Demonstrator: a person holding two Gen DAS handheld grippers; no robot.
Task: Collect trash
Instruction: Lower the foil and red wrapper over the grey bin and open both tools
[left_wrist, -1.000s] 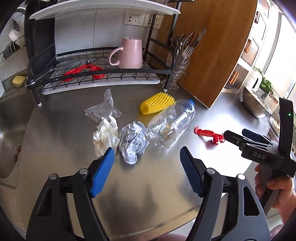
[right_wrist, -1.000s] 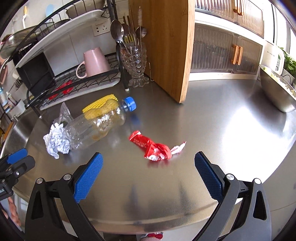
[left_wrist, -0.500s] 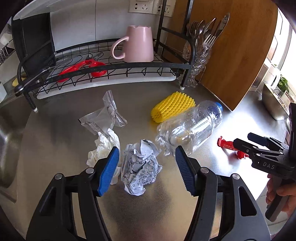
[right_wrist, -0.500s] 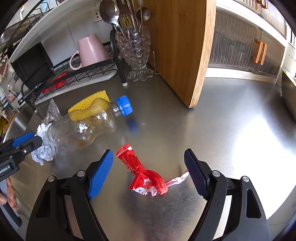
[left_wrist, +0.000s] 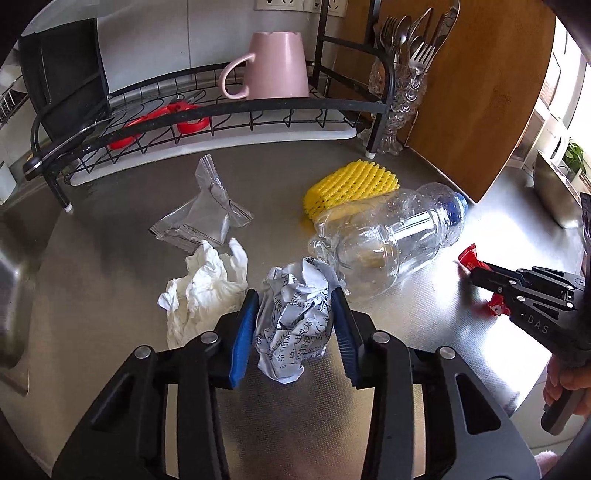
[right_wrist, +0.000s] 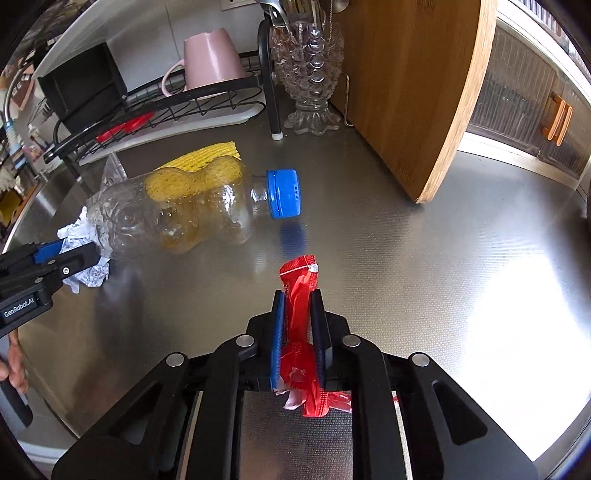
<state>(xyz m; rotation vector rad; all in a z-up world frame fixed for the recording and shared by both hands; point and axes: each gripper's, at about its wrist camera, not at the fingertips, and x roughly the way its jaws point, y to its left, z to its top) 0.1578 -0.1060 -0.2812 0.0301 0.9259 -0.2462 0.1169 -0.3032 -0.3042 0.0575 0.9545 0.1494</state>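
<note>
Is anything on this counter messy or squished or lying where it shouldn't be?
Yes. A plastic bottle lies tipped on its side, dented, with brownish dregs inside. Beside it sit a crumpled white tissue and an empty clear wrapper. The left gripper squeezes a paper ball; the right gripper pinches a torn red wrapper.

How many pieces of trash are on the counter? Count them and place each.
6. Paper ball in the left tongs; red wrapper in the right tongs; tissue, clear bag, bottle and yellow netting lie loose. More may be hidden.
</note>
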